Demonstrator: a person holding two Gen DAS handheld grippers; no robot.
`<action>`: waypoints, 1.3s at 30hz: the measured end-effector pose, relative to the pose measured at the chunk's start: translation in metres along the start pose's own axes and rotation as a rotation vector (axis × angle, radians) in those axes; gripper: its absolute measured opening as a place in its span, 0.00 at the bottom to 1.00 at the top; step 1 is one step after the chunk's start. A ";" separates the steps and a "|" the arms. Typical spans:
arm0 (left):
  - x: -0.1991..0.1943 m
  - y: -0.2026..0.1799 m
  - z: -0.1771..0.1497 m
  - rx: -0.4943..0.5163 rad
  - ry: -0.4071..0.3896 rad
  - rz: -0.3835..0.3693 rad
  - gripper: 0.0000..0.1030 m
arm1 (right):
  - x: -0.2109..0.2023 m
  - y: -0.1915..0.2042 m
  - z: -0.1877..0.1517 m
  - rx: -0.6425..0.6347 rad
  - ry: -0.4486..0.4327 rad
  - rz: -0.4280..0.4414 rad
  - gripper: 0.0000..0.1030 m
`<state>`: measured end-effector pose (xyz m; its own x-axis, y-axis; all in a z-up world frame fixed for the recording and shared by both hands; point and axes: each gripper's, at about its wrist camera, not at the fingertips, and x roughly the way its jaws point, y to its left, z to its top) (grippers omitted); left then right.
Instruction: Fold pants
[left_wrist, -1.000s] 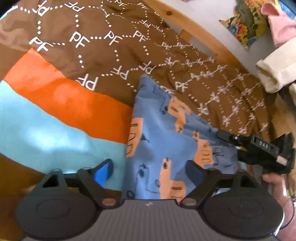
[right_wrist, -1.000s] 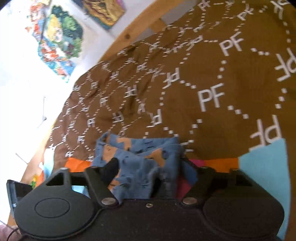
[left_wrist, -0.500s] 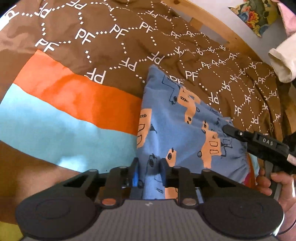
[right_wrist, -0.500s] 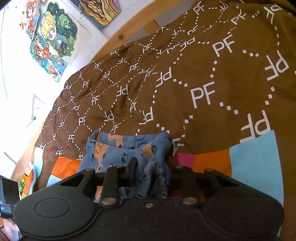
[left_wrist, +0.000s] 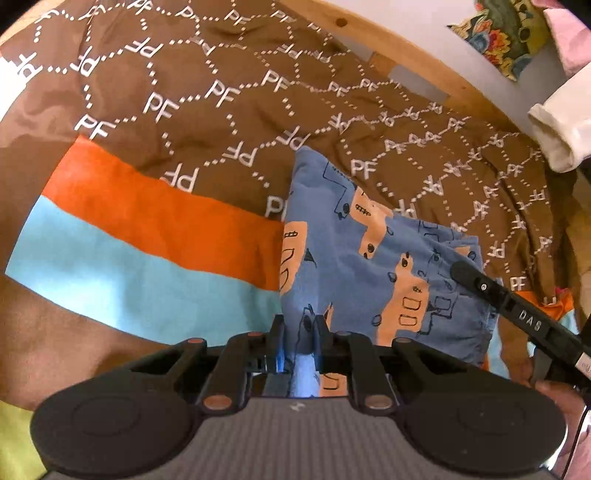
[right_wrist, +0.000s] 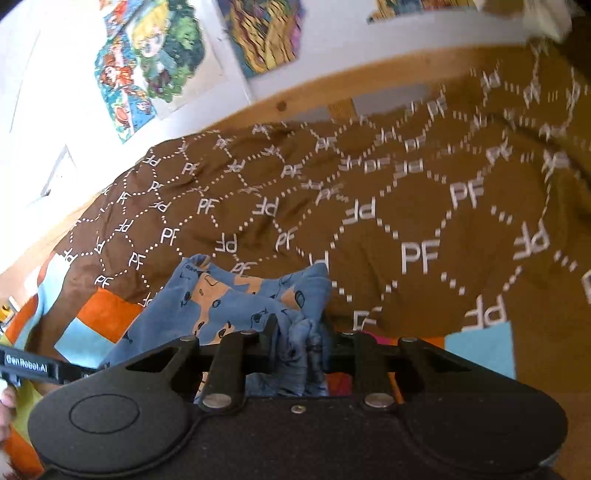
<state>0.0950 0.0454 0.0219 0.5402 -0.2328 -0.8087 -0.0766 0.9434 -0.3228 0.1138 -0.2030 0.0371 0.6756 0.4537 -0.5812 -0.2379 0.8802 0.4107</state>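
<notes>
Left tongs: my left gripper (left_wrist: 298, 332) has its 2 fingers pressed together on a fold of cloth at the near edge of the pants.
Right tongs: my right gripper (right_wrist: 299, 328) pinches a bunched, crumpled wad of the same pants between its 2 fingers.
Pants: blue with orange printed shapes and dark line drawings (left_wrist: 369, 254); from the left tongs they stretch forward and to the right as a fairly flat panel, ending in a pointed corner far ahead. From the right tongs (right_wrist: 236, 295) they rise in a rumpled ridge just ahead and to the left of the fingers.
Other tool: the right gripper's black arm (left_wrist: 517, 314) crosses the right side of the left view, its tip touching the pants' far right edge; the left gripper's arm (right_wrist: 33, 367) shows at the left edge of the right view.
Under the pants: a brown bedspread (left_wrist: 221, 110) printed with white "PF" letters and dotted hexagons, with an orange band (left_wrist: 155, 214) and a light blue band (left_wrist: 129, 273) left of my left tongs.
Beyond: a wooden bed rail (right_wrist: 369, 88) ahead of the right tongs, colourful posters (right_wrist: 147, 55) on the wall above it.
</notes>
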 end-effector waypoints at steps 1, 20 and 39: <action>-0.002 -0.001 0.000 0.004 -0.007 -0.006 0.15 | -0.003 0.002 0.001 -0.014 -0.010 -0.003 0.20; -0.001 -0.064 0.053 0.304 -0.182 -0.028 0.15 | -0.019 -0.003 0.062 -0.091 -0.206 -0.095 0.19; 0.078 -0.025 0.105 0.266 -0.224 -0.024 0.15 | 0.080 -0.022 0.126 -0.084 -0.121 -0.088 0.19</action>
<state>0.2268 0.0287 0.0180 0.7118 -0.2257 -0.6651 0.1432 0.9737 -0.1771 0.2606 -0.2035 0.0703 0.7744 0.3588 -0.5212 -0.2282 0.9266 0.2988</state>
